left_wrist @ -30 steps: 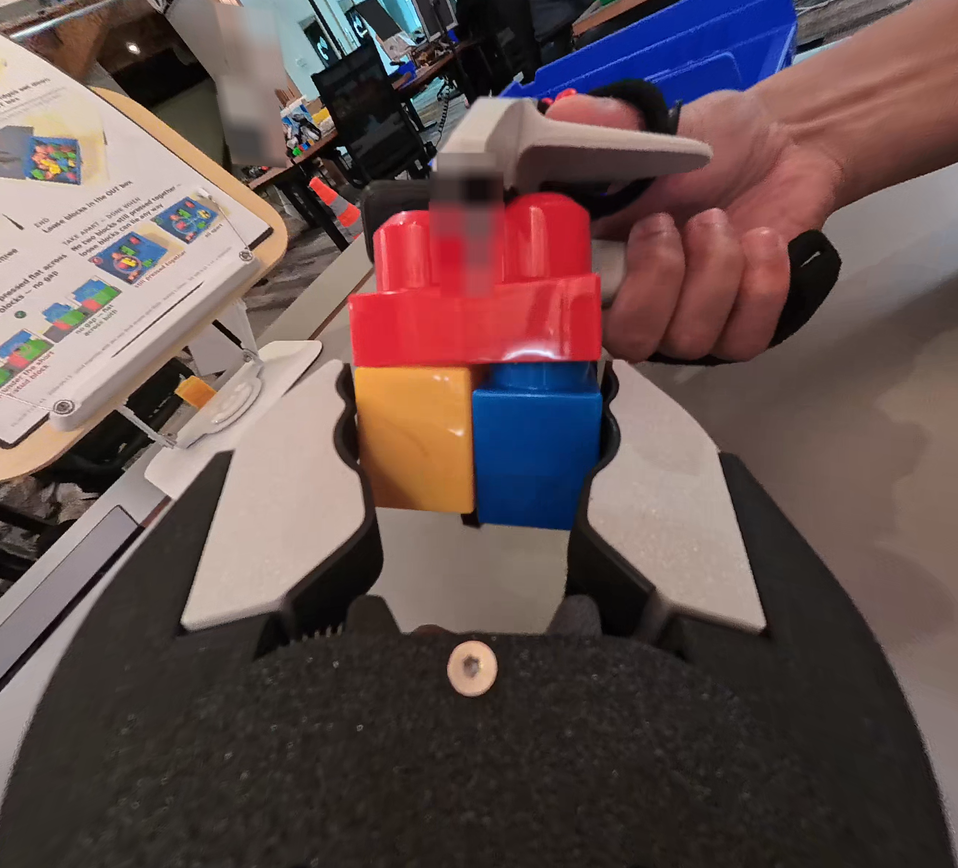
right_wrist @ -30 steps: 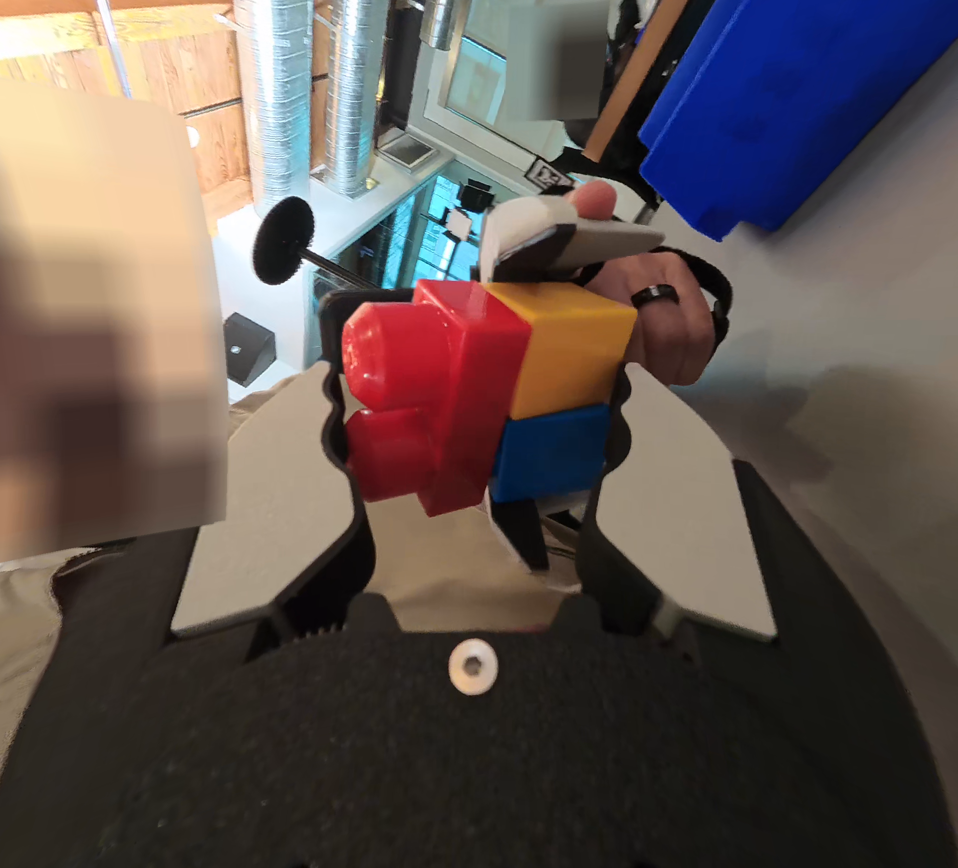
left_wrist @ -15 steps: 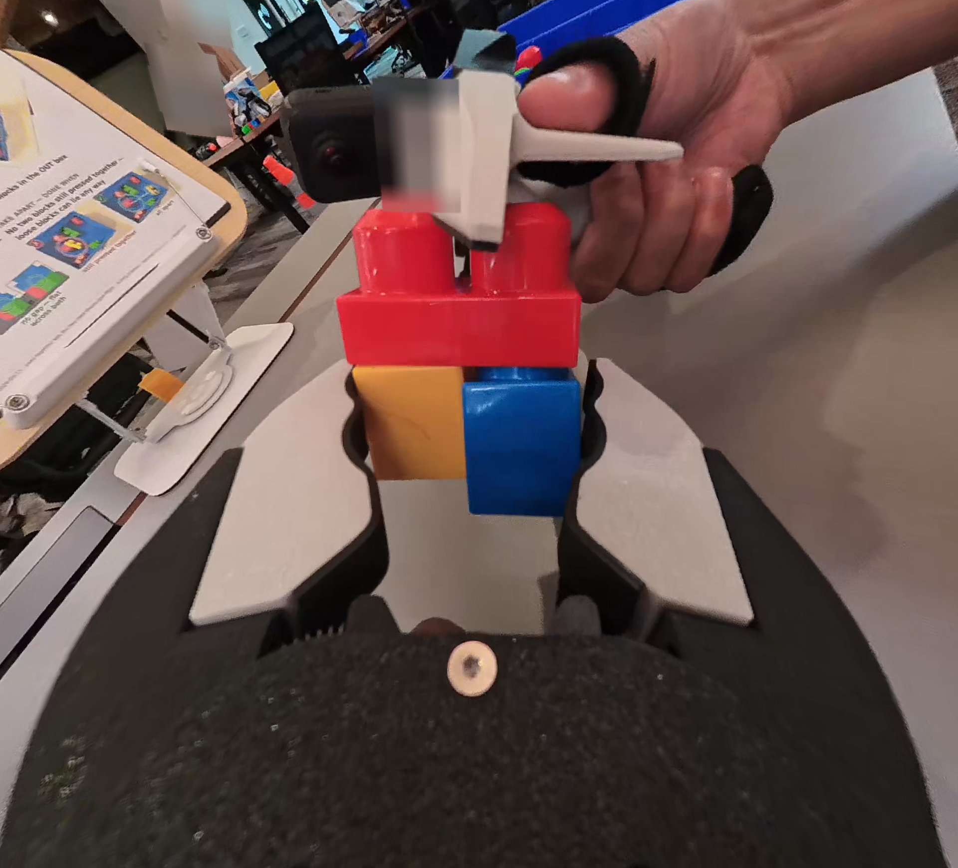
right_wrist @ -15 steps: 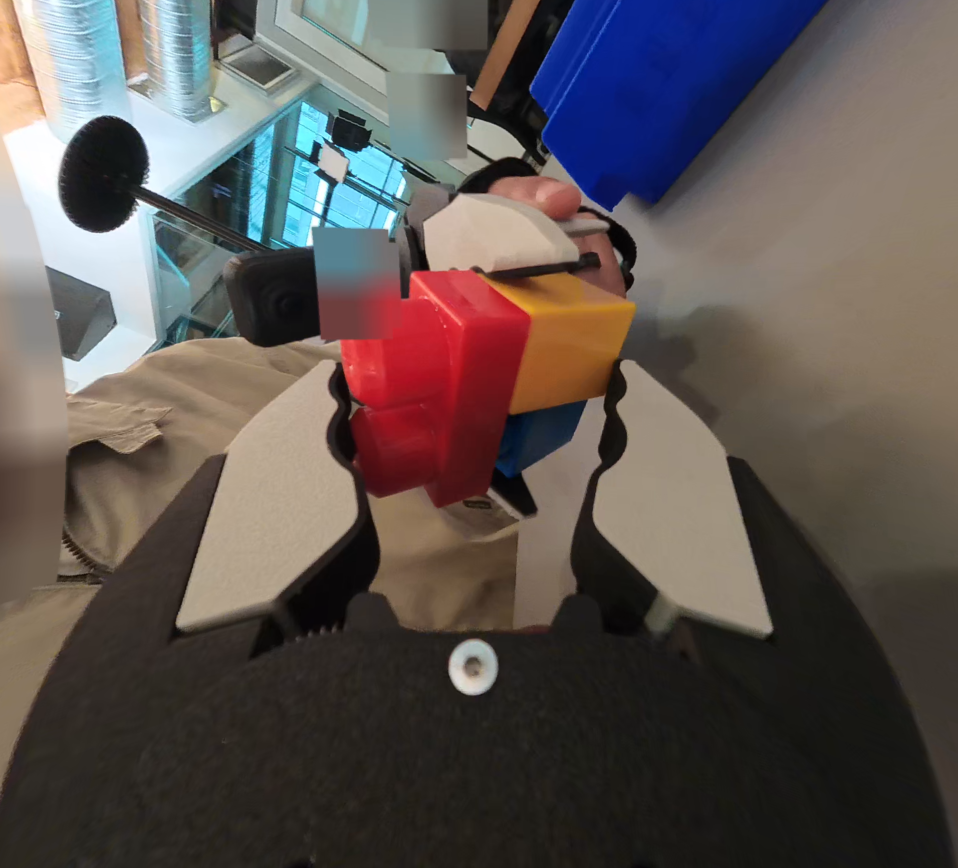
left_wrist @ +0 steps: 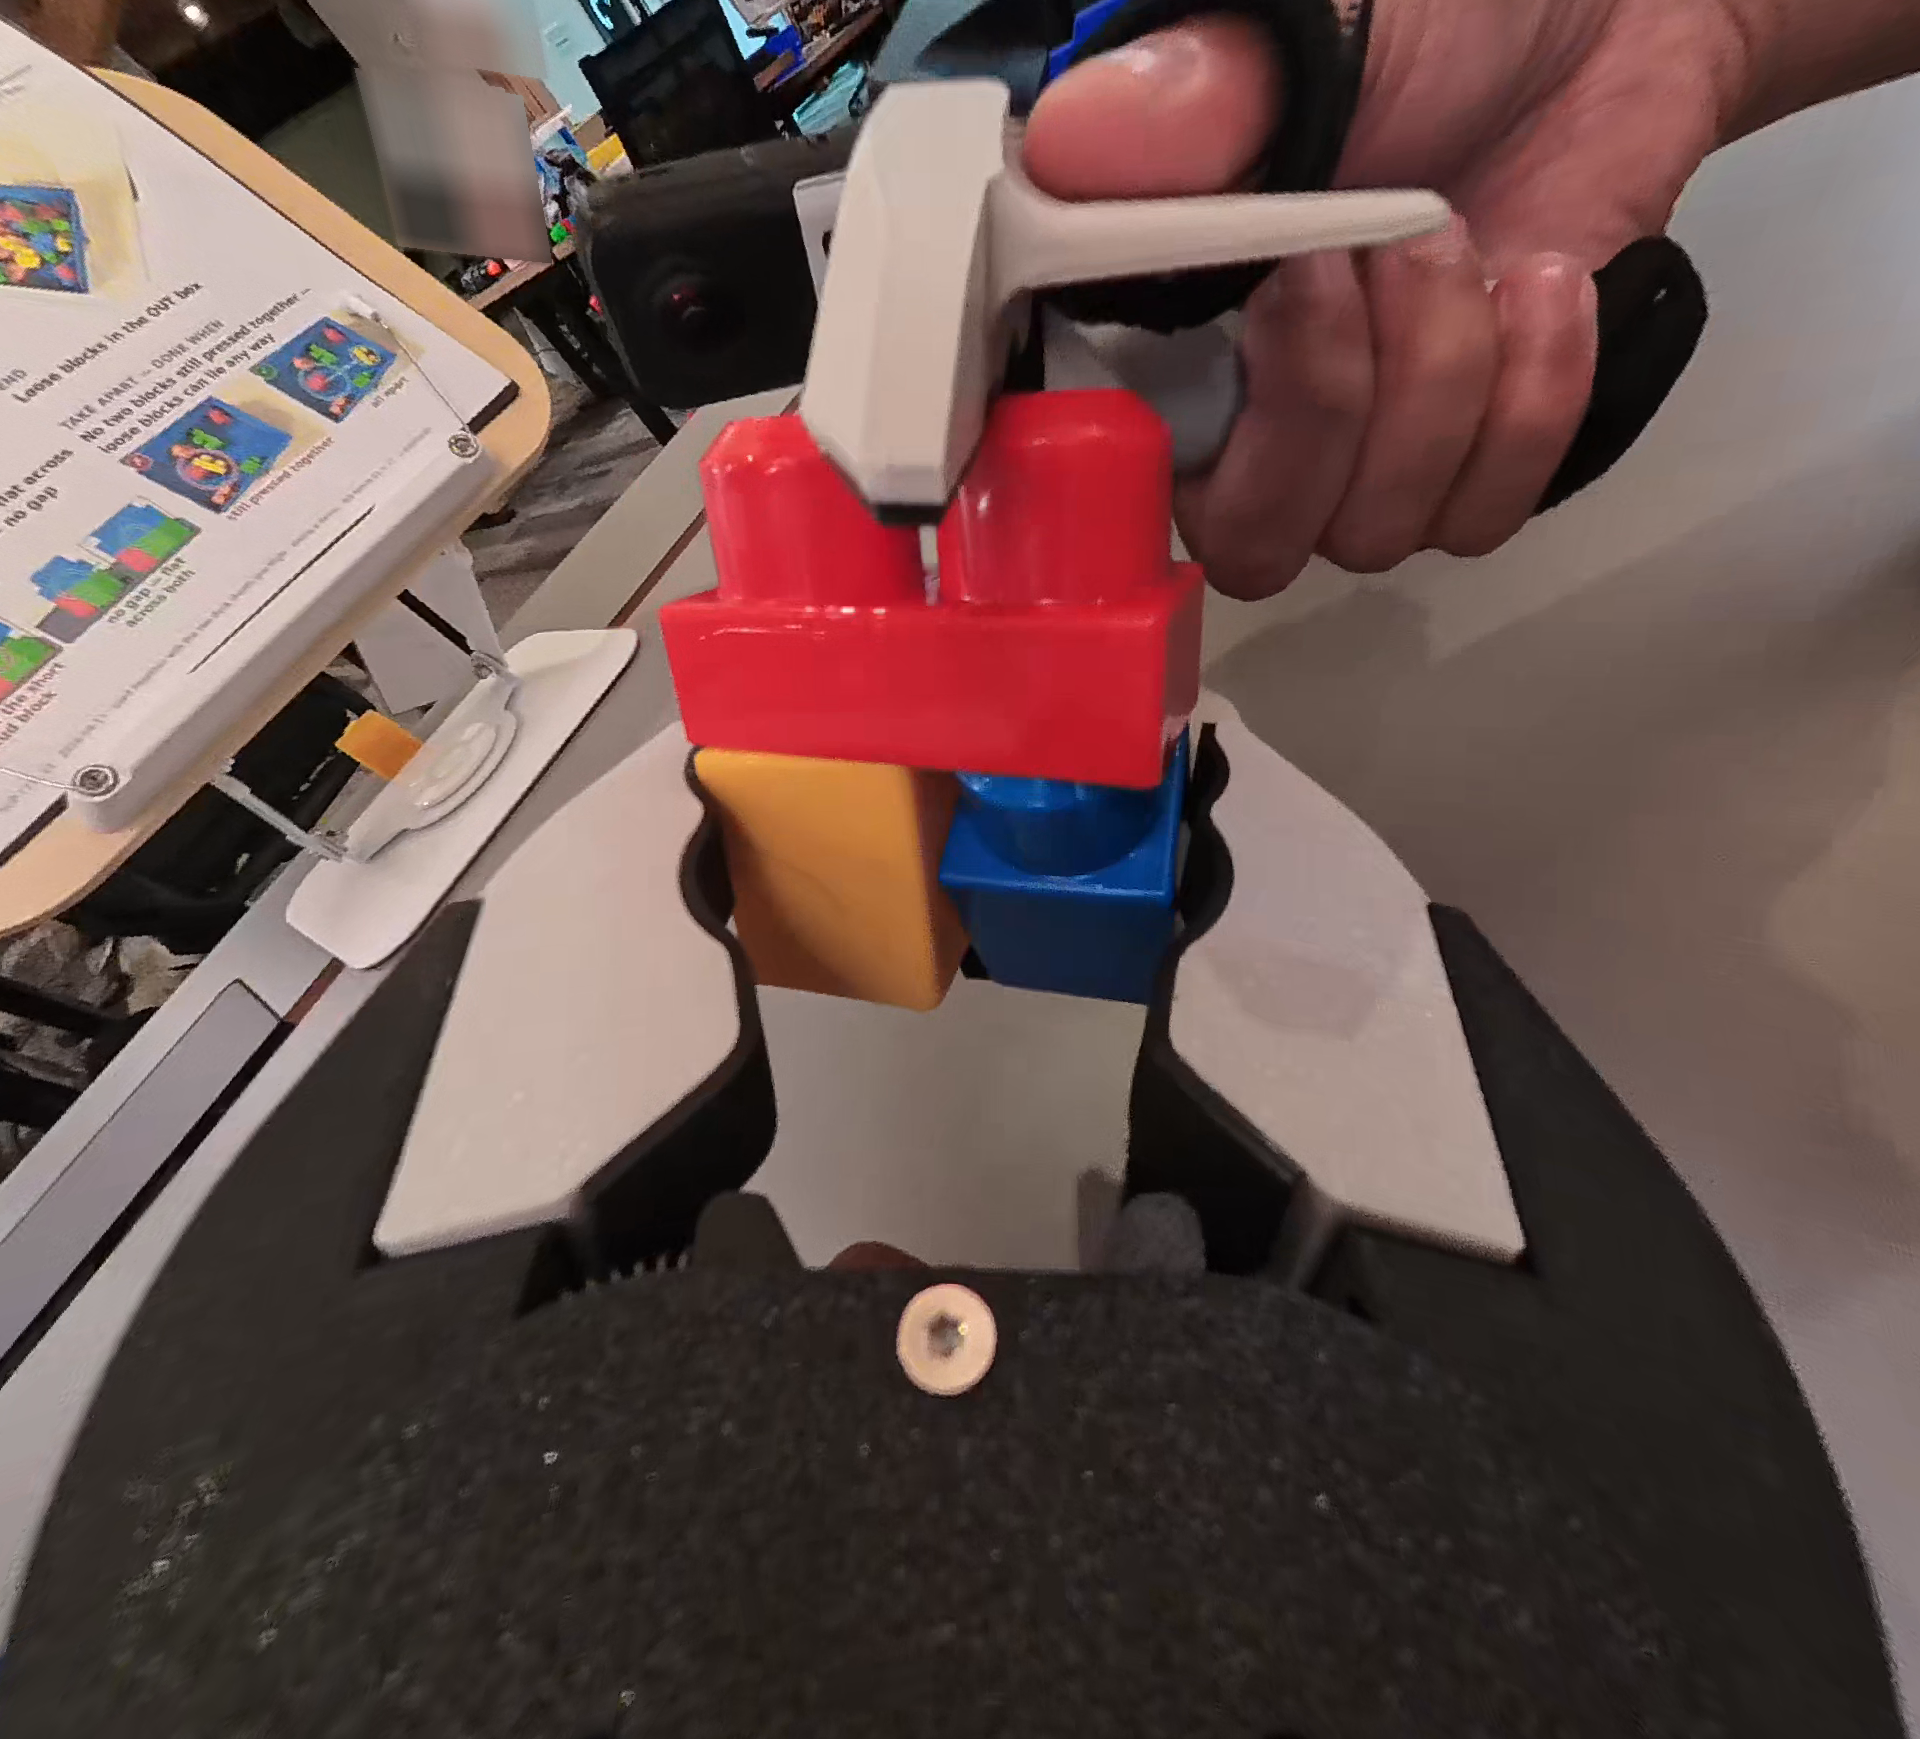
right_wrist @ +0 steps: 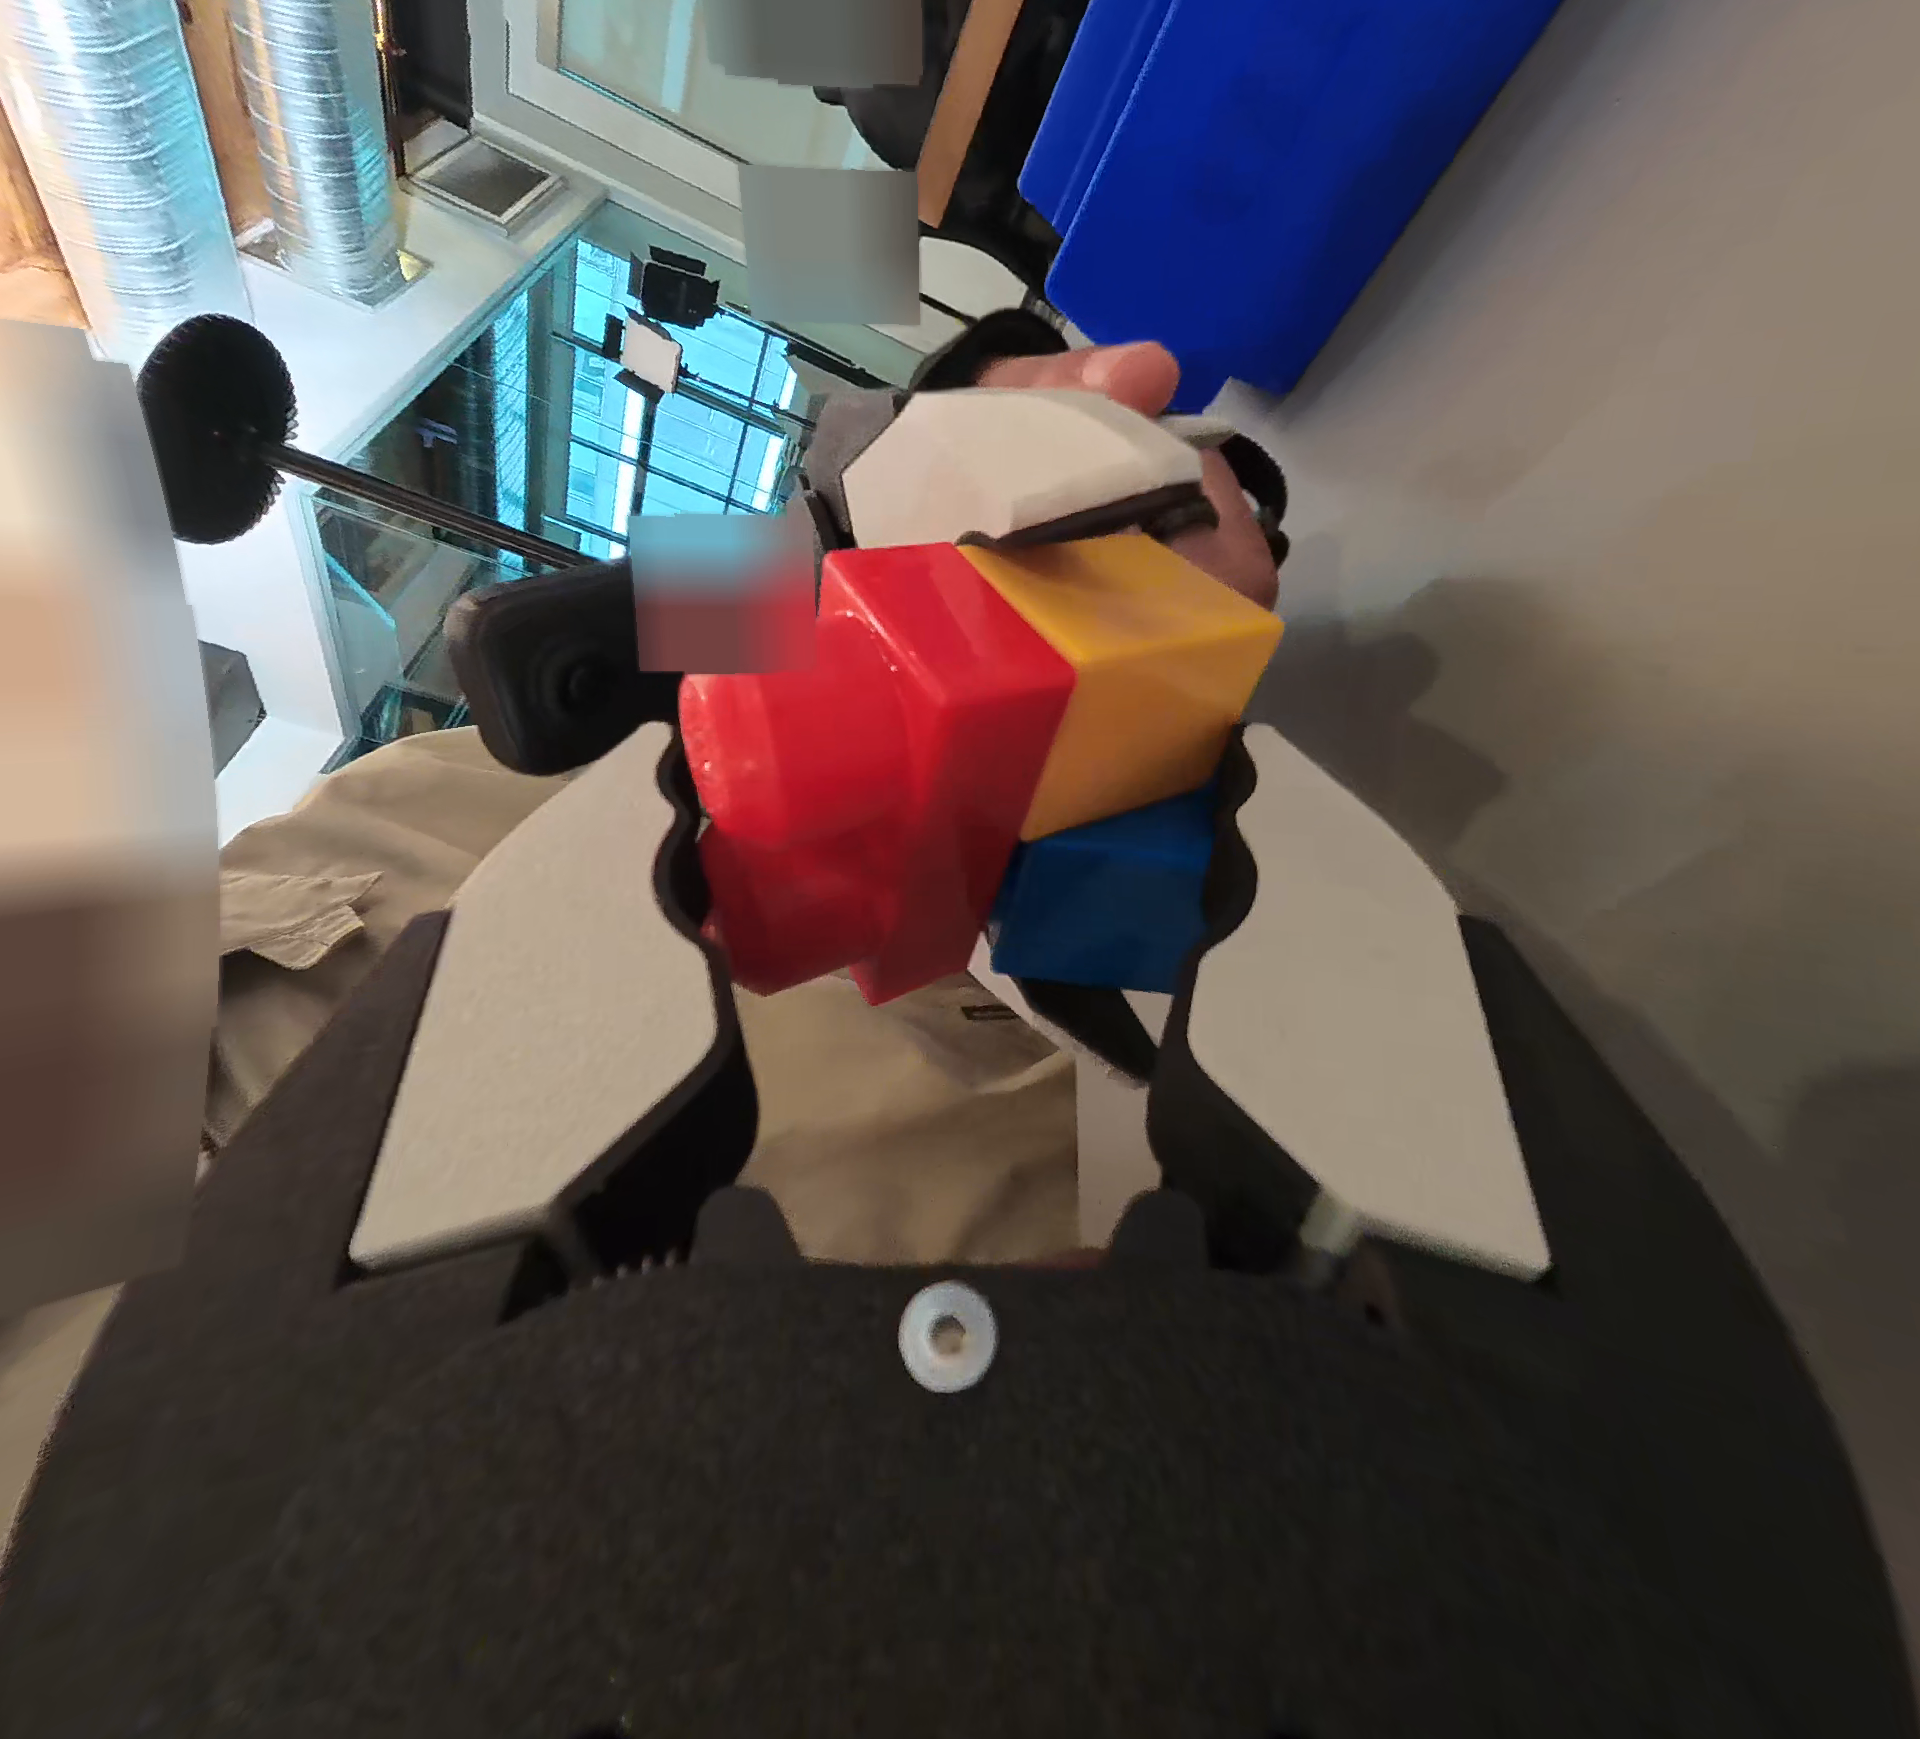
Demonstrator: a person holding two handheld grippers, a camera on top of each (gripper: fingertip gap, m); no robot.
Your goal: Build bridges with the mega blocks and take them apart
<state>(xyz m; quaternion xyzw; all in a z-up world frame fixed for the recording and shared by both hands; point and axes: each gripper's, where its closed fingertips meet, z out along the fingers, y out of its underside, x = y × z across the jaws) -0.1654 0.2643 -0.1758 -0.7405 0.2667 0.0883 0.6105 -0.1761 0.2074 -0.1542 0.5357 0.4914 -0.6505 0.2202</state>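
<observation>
Black-and-grey left gripper [left_wrist: 951, 868] pinches the two legs of a small plastic bridge held in the air: orange square block [left_wrist: 831, 868] and blue square block [left_wrist: 1070, 900]. Above them, the glossy red two-stud block [left_wrist: 925, 671] sits tilted, lifted off the blue side. Right gripper [right_wrist: 951, 848] spans the stack w/ jaws touching studs and blue base, prob clamped.

Risk: prying unevenly could pop a leg loose and drop it.

Only right view shows the big blue plastic bin [right_wrist: 1351, 79]; only left shows the instruction board [left_wrist: 208, 442].
</observation>
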